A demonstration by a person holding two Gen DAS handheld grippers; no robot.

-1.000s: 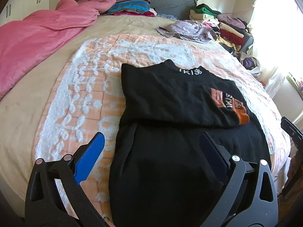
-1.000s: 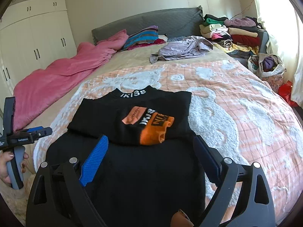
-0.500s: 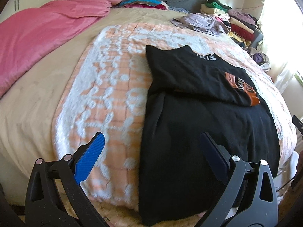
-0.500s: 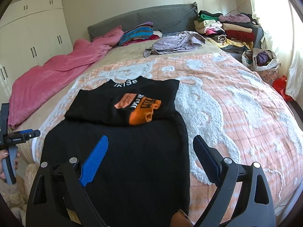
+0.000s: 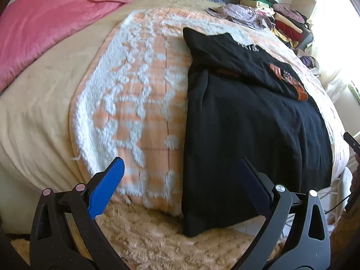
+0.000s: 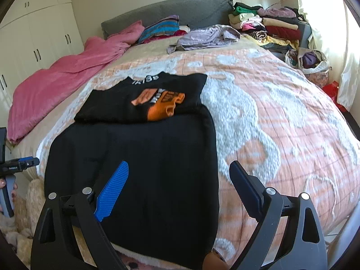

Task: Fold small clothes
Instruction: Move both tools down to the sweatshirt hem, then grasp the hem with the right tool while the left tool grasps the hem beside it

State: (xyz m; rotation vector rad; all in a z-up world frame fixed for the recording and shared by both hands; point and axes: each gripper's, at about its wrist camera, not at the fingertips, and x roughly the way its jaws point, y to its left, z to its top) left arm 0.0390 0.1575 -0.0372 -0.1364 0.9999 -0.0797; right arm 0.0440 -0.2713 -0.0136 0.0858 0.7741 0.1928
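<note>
I have both tools held wide apart and empty at the foot of the bed. The black shirt [image 6: 139,157] lies flat on the peach-and-white blanket [image 6: 258,112], its long axis running from the hem at the near edge up toward the headboard, with the collar end already folded over so the orange print [image 6: 162,104] faces up. From my right gripper [image 6: 177,189] the shirt sits straight ahead and slightly left — its left pad is over the black cloth, its right pad over bare blanket just past the shirt's right edge. From my left gripper [image 5: 180,180] the shirt [image 5: 247,123] lies ahead and to the right; the right pad is over the lower left part of the cloth, the left pad over blanket. So each tool brackets one long side of the hem, which hangs a little over the bed's edge. I judge the next fold takes the hem up toward the collar — both corners look about equally near.
</note>
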